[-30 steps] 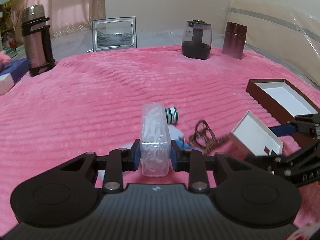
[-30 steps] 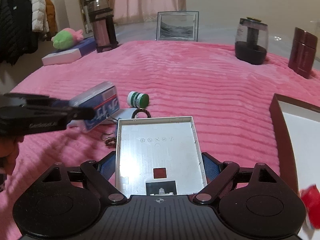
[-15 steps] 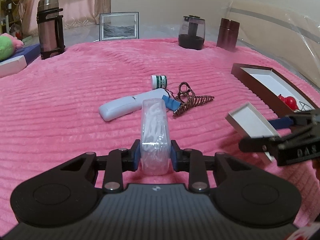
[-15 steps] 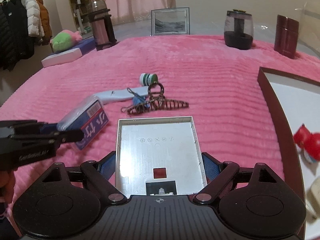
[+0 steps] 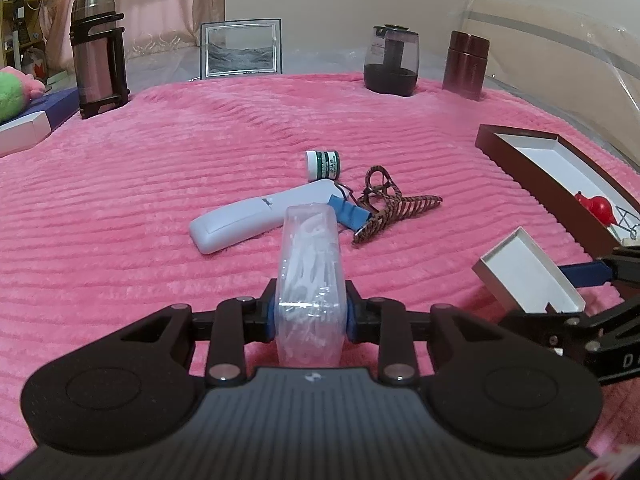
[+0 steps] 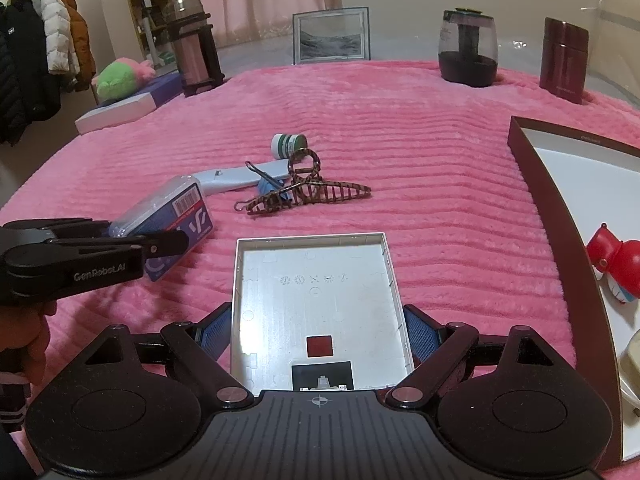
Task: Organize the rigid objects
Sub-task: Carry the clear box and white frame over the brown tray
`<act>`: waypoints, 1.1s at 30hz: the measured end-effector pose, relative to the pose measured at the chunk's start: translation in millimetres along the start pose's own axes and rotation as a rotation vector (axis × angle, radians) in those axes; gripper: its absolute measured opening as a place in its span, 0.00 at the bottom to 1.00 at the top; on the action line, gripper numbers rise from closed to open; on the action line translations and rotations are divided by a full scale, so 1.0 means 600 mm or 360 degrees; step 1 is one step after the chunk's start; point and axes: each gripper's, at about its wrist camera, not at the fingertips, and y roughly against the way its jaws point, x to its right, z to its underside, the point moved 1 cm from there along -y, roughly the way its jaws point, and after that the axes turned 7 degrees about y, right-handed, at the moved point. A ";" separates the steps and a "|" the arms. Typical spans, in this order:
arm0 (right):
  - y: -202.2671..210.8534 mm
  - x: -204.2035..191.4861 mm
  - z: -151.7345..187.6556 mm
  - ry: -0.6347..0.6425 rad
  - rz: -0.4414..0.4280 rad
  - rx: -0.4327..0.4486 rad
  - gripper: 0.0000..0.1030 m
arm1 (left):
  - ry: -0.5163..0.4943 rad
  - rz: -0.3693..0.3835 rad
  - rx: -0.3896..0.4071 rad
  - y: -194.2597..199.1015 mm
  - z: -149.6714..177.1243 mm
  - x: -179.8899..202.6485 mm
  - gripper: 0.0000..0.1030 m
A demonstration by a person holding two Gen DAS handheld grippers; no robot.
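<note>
progress: partway. brown tray (image 6: 532, 184) sits at the blanket's (image 5: 200, 168) right edge and already holds a red toy (image 6: 618, 258) plus a pale item at its near end, mostly cut off, can't id it.

in hand now, both above the blanket's near edge:
- left gripper (image 5: 310, 314) is clamped narrow on the floss box (image 5: 310, 264), a clear box of white picks with a blue label seen from the right wrist view. pads press both sides, box is off the blanket.
- right gripper (image 6: 318, 330) is spread wide around the white lid (image 6: 318, 304), a shallow open white case half, pads against both long sides. it's lifted, just left of the tray.

still loose near the blanket's centre: thermometer (image 5: 260, 220), small green jar (image 5: 323, 164) on its side, hair claw (image 6: 308, 192), and a small blue clip (image 5: 350, 216) touching the thermometer tip. claw and clip overlap, so they may need separating.

likely next: both held items go into the tray, the lid first since it's closest. then four pickups remain.

flask, picture frame, glass pot and maroon canister line the far edge upright. i'd guess they're not part of the job.
</note>
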 end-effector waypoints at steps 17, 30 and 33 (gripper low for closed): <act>0.084 -0.014 0.014 -0.0044 0.0051 0.0072 0.82 | 0.0071 0.0092 -0.0024 0.098 0.024 0.028 0.25; 0.193 0.058 0.020 -0.0125 0.0199 0.0168 0.82 | -0.0052 0.0292 0.0044 0.123 -0.027 0.159 0.25; 0.214 0.088 0.018 -0.0116 0.0255 0.0181 0.82 | -0.0095 0.0357 0.0047 0.116 -0.044 0.199 0.25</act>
